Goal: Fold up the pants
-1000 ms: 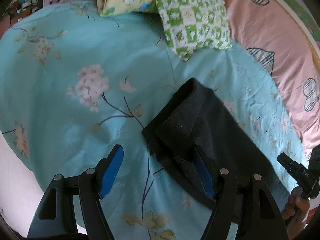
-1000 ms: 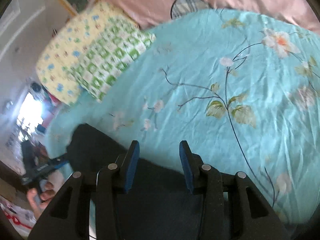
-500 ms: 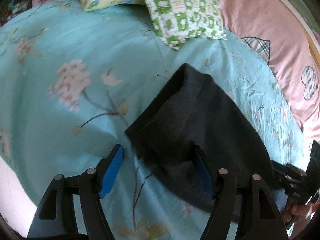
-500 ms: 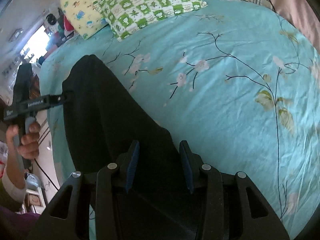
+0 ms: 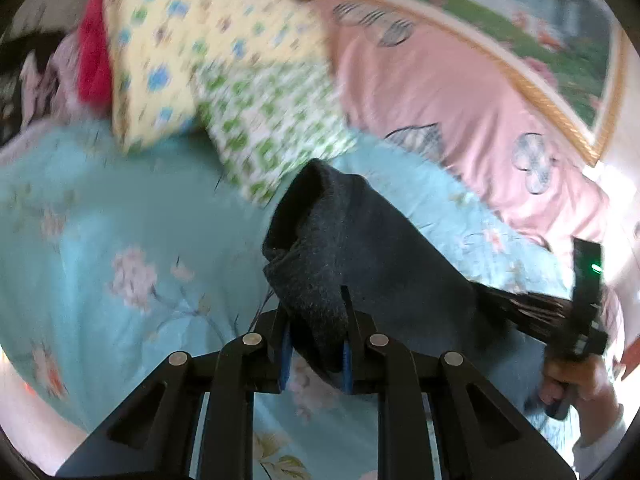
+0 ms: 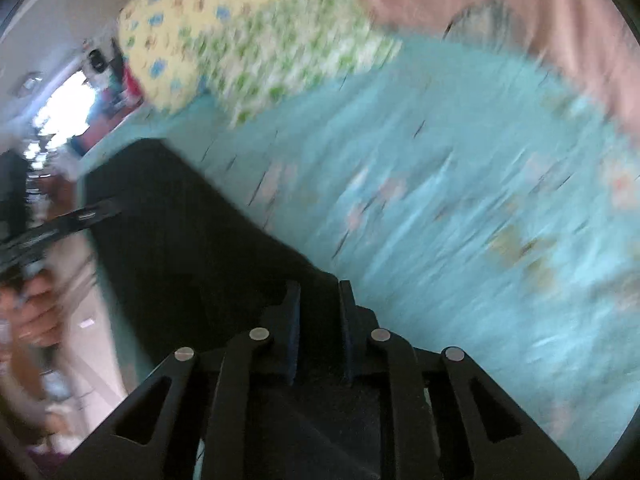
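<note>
I hold the dark pants (image 5: 360, 248) above the bed (image 5: 100, 208) with both grippers — left gripper (image 5: 314, 344) and right gripper (image 6: 318, 320) each pinch one edge. This way the cloth hangs stretched between them, ready, I think, for folding.

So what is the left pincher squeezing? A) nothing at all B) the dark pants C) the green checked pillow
B: the left gripper has its blue pads closed on a bunched fold of the dark pants, lifted off the flowery sheet.

Two patterned pillows (image 5: 224, 80) on floral teal bedsheet (image 5: 100, 220); pink quilt (image 5: 460, 100) beside.
</note>
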`<control>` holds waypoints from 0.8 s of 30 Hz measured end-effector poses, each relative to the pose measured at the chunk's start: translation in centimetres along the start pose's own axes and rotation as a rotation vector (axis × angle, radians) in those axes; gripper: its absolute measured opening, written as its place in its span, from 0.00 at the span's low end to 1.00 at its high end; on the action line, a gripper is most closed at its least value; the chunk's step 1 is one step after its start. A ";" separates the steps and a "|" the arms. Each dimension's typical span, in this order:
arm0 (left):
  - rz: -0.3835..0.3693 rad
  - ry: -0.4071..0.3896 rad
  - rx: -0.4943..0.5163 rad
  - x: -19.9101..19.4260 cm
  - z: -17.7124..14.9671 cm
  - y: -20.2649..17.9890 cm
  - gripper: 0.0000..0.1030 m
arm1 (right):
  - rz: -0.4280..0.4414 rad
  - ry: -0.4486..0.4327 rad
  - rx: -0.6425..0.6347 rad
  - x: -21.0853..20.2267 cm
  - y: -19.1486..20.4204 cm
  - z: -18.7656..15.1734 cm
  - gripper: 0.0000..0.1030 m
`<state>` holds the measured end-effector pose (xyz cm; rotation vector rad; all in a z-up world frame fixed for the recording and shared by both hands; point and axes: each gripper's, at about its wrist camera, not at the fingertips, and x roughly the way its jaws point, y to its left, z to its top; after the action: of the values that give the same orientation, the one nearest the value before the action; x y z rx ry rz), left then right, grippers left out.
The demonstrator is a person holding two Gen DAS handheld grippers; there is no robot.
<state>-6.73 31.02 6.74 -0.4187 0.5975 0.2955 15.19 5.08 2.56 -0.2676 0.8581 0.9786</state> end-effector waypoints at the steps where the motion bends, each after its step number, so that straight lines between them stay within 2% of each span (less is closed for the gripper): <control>1: 0.007 -0.006 0.030 -0.1 0.1 -0.5 0.18 | -0.040 -0.035 -0.009 -0.2 0.4 0.2 0.18; 4: 0.077 0.005 0.093 1.4 -0.4 -0.8 0.17 | -0.113 -0.050 -0.026 1.1 1.7 0.2 0.18; 9: 0.108 0.105 0.072 6.5 -1.6 2.2 0.18 | -0.140 -0.009 0.045 4.6 1.4 -1.0 0.19; 10: 0.121 0.128 0.084 7.5 -2.0 2.6 0.19 | -0.145 -0.001 0.064 5.1 1.2 -1.1 0.20; 12: 0.150 0.174 0.094 8.7 -2.5 3.0 0.23 | -0.163 -0.018 0.097 4.9 0.8 -1.1 0.31; 15: 0.169 0.149 0.097 7.4 -2.5 2.9 0.30 | -0.129 -0.068 0.168 1.9 0.2 -1.5 0.32; 17: 0.178 0.122 0.092 5.8 -2.3 2.4 0.39 | -0.095 -0.118 0.216 -1.3 -0.1 -2.3 0.34; 18: 0.168 0.101 0.087 4.9 -2.2 2.0 0.40 | -0.083 -0.136 0.237 -2.6 -0.1 -2.8 0.41; 20: 0.137 0.079 0.088 3.3 -1.9 1.0 0.43 | -0.066 -0.181 0.290 -5.7 -0.6 -4.6 0.46; 24: 0.082 0.069 0.145 2.5 -1.6 -2.5 0.47 | -0.075 -0.210 0.369 -9.4 -1.5 -8.2 0.46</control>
<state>-4.53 28.43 4.76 -0.2661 0.6997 0.3151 9.65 -6.18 3.90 0.1163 0.8120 0.7469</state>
